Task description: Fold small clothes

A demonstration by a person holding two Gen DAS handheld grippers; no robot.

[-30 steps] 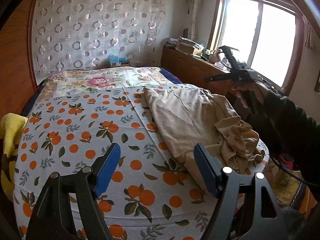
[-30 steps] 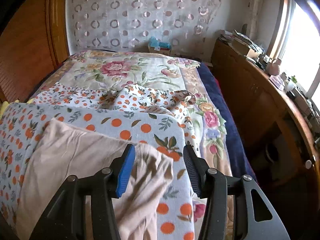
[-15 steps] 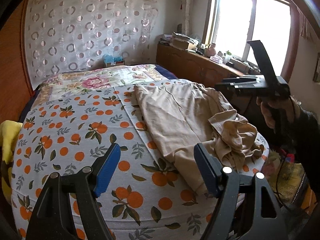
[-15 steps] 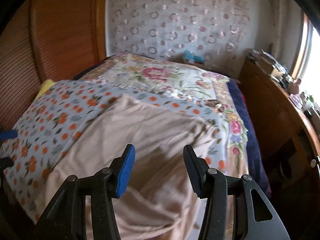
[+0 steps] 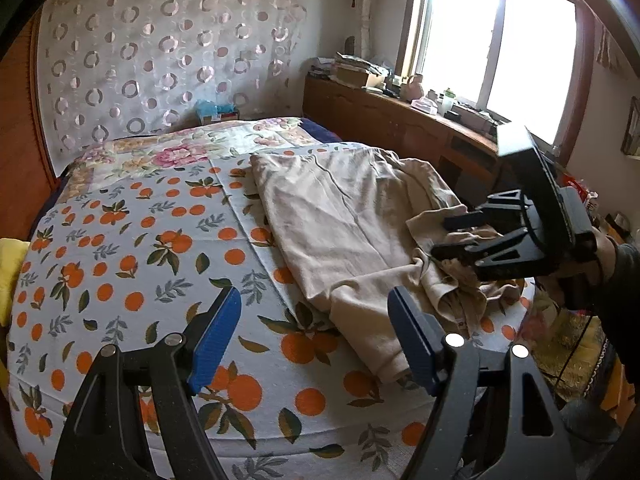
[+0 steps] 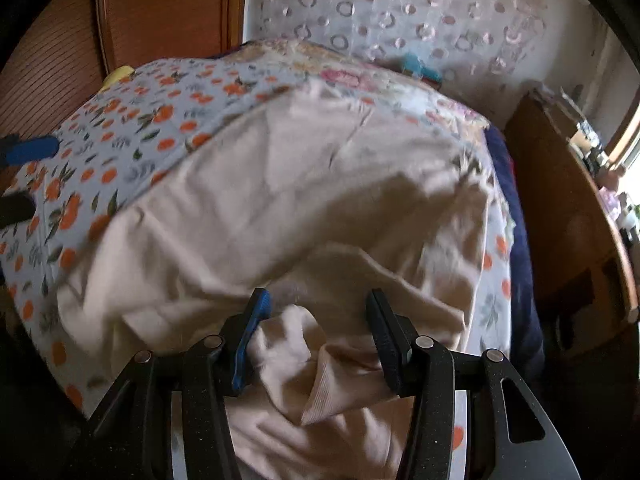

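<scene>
A beige garment lies on the orange-print bedspread, flat at the far end and bunched at the near right corner. My left gripper is open and empty, hovering above the bedspread just left of the garment's near edge. My right gripper is open and low over the bunched end of the garment; crumpled cloth sits between its fingers. The right gripper also shows in the left wrist view, over the crumpled part.
A wooden sideboard with clutter runs under the window on the right. A wooden headboard panel and a curtain with circles stand behind the bed. A yellow item lies at the bed's left edge. The bed's near edge drops off below.
My right gripper has come down from above the bed onto the crumpled end of the garment. My left gripper has stayed open and shifted a little closer to the garment.
</scene>
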